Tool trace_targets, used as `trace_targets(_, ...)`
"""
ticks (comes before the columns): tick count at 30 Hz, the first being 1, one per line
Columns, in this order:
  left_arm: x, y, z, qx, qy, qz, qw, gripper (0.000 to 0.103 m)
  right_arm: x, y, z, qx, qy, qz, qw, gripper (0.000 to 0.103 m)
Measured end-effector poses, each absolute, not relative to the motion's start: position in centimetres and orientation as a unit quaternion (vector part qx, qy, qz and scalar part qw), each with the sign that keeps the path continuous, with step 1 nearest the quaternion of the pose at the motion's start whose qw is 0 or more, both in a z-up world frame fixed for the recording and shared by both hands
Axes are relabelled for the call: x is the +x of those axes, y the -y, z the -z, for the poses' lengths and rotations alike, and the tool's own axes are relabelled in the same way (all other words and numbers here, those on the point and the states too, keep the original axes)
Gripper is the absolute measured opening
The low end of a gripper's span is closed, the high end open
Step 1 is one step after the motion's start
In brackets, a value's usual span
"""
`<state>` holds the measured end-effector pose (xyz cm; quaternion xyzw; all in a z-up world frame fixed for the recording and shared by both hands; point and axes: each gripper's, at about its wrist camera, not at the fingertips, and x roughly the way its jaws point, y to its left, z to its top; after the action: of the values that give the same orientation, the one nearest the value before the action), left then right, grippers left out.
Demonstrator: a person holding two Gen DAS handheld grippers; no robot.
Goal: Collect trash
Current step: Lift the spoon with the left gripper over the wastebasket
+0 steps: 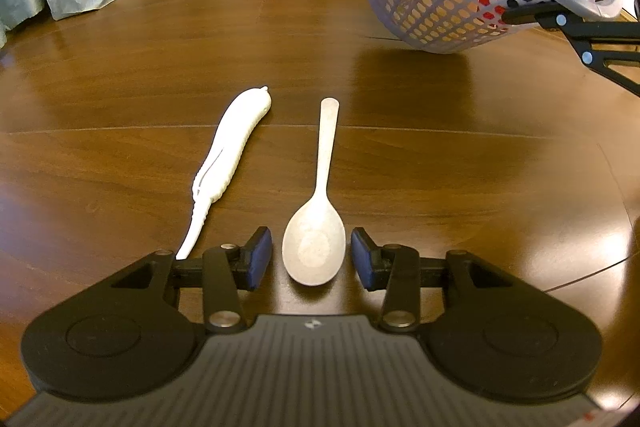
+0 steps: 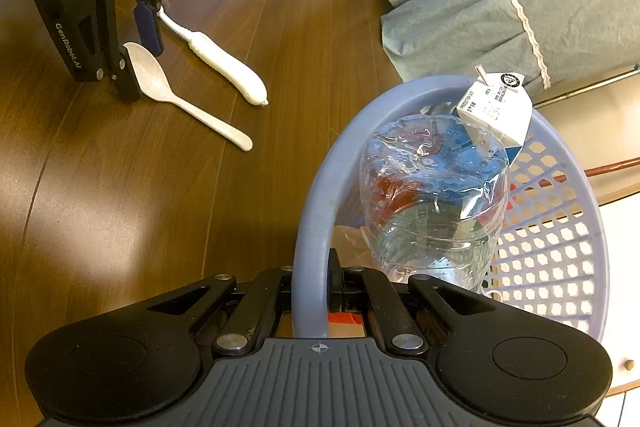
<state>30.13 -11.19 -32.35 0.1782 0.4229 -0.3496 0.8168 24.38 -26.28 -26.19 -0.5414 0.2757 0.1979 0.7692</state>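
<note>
My left gripper (image 1: pixel 312 259) is released. Its two blue pads (image 1: pixel 256 259) stand apart on either side of the bowl of the white spoon (image 1: pixel 316 239), neither pad touching it. The spoon lies flat on the wooden floor (image 1: pixel 440 167). Its bowl is at the near end, between my fingers, and its handle runs straight away from me toward the far side. The long axis therefore lies along my line of approach, and the pads close across the width of the bowl.

Just left of the spoon, roughly parallel and not touching it, lies a white handled utensil (image 1: pixel 232 147), thick end far, thin end near. The thin end passes just beside my left finger; in the right wrist view it appears to meet the finger's tip, but I cannot tell whether it touches.

My right gripper (image 2: pixel 312 291) is clenched on the rim of the lavender basket (image 2: pixel 560 267), which hangs tilted above the floor, to the far right of the spoon. The basket already holds a clear plastic bottle (image 2: pixel 432 195) and a small carton (image 2: pixel 496 107).

Judgement: the left gripper is the nearer one and is already aligned, so the spoon is the next item. The coming move calls for closing on the bowl. The bowl is wide and shallow, and the pads may slip off its curved edge. A grip further along, at the neck, would likely hold better. The carry then goes far and right to the basket.
</note>
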Motion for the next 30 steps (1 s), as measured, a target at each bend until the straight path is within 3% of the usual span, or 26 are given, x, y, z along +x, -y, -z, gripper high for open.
trace_targets(2,30.2,11.3,32.4,0.177,-0.426,0.349,0.816,0.036,24.4,26.3,26.2,-0.541,-0.276,-0.198,0.769,0.000)
trace_targets(3,30.3,11.3,32.3,0.176,-0.426,0.348,0.816,0.028,24.4,26.3,26.2,-0.542,-0.275,-0.198,0.769,0.000)
trace_targets(13,30.3,10.8,31.3,0.177,-0.431,0.327,0.822,0.028,24.4,26.4,26.1,-0.541,-0.276,-0.198,0.769,0.000)
trace_targets(30,31.2,9.7,21.1,0.116,-0.396,0.304,0.859,0.027,24.4,26.8,26.0,-0.540,-0.278,-0.199,0.769,0.000)
